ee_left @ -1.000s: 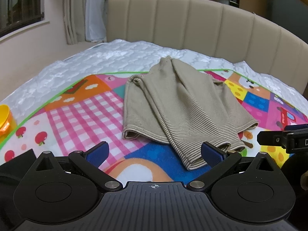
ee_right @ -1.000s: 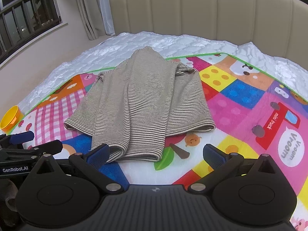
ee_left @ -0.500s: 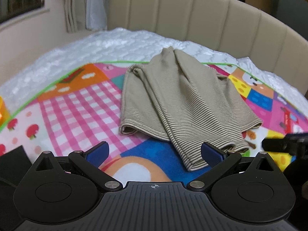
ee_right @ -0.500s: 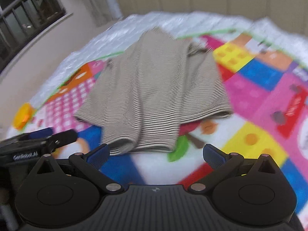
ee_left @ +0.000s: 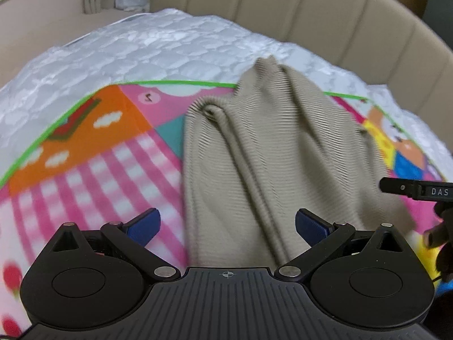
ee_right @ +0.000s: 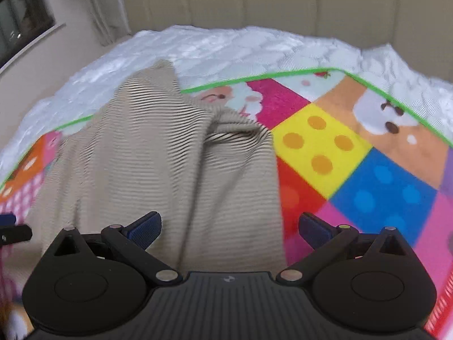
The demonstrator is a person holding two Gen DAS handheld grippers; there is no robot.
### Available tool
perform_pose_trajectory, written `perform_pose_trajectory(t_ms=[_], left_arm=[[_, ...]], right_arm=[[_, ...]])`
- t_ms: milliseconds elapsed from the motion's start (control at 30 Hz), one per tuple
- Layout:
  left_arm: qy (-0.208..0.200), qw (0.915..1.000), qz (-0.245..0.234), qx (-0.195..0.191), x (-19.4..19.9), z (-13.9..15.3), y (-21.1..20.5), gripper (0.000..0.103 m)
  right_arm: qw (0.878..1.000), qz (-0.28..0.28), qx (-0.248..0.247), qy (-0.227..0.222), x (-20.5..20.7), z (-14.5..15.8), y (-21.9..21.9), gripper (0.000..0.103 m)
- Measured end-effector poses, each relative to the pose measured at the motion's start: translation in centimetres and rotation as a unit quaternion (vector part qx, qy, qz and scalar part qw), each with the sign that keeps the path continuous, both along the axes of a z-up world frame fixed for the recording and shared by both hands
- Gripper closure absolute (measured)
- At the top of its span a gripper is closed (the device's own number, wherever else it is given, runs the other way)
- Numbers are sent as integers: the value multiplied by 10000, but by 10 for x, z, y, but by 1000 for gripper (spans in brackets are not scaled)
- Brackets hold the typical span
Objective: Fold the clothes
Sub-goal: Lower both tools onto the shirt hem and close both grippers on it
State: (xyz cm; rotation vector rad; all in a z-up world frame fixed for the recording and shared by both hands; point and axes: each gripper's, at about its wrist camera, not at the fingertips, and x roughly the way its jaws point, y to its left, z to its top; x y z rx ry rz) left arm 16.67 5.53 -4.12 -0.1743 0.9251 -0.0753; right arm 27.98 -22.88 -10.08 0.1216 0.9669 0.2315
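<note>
While both grippers hang over its near end, the striped top is the thing to read:

Where the top lies: the striped top is spread on the play mat, which covers the white quilt of a bed with a padded headboard. Its far tip reaches past the mat's green border onto the quilt.

Long axis: it runs straight away from both tools, from the near hem under the fingers to the narrow far tip near the headboard. Both sleeves look already laid inward, one long ridge running down the middle.

Left gripper: the left gripper is spread wide and holds nothing. The top's left edge lies between its blue pads, so this tool sits over the left half of the near hem.

Right gripper: the right gripper is also spread wide and empty. The top's right edge falls between its pads, with bare mat under the right pad.

Which is nearer: neither, as far as I can judge; the two sit side by side, one over each near corner, and the right tool's tip shows at the edge of the left view.

Hem itself: hidden under the tool bodies in both views, so contact cannot be told.

What the move turns on: probably a grasp of each near corner, then a carry along the long axis toward the far tip to halve the length. Both views are blurred.
</note>
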Motion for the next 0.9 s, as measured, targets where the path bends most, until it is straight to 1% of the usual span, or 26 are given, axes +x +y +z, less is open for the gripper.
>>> perform_pose_trajectory(t_ms=[67, 133, 167, 200, 267, 333, 367, 400, 433, 467, 500, 533, 567, 600, 633, 700, 767, 900], left_arm=[[146, 9999, -10, -21, 20, -8, 5, 0], [241, 9997, 14, -44, 38, -16, 8, 0], [280, 9996, 39, -87, 45, -20, 10, 0], [314, 9994, 72, -158, 51, -23, 10, 1], [355, 9989, 138, -269, 58, -27, 9, 1], [378, 9989, 208, -207, 58, -29, 3, 1], [405, 9989, 195, -118, 59, -29, -1, 1], [449, 9989, 149, -38, 59, -30, -5, 1], [496, 9987, 95, 26, 59, -30, -9, 1], [551, 9985, 20, 51, 59, -29, -13, 1], [599, 9981, -48, 99, 57, -29, -17, 5], [617, 9978, -94, 212, 55, -28, -21, 9], [619, 9974, -149, 340, 52, -27, -26, 16], [635, 9971, -195, 362, 49, -26, -28, 25], [682, 9970, -205, 307, 47, -25, -28, 31], [814, 9963, -226, 174, 41, -23, -28, 49], [982, 9948, -258, 69, 31, -22, -27, 56], [1380, 9893, -469, -48, -6, -20, -28, 57]], right_arm=[[9978, -303, 493, 336, 16, -12, -15, 0], [9933, -585, 900, 439, 19, -16, -26, 0], [9923, -618, 961, 483, 20, -16, -28, 0], [9929, -544, 898, 552, 21, -15, -26, 0], [9961, -185, 534, 676, 25, -14, -16, 0], [9974, 218, 119, 677, 27, -11, -5, 0], [9972, 361, -13, 655, 27, -10, -1, 3], [9968, 475, -129, 624, 26, -9, 4, 8], [9964, 560, -224, 603, 25, -8, 8, 10], [9959, 628, -270, 601, 23, -6, 11, 19], [9953, 693, -299, 604, 21, -3, 13, 29], [9946, 767, -335, 622, 18, 0, 16, 34], [9935, 843, -352, 673, 16, 2, 18, 48], [9924, 917, -359, 736, 13, 4, 20, 57], [9909, 1000, -410, 807, 9, 6, 22, 60], [9860, 1230, -619, 940, -4, 8, 28, 62], [9781, 1545, -910, 1056, -22, 10, 33, 63], [9644, 1948, -1245, 1285, -58, 13, 29, 63]])
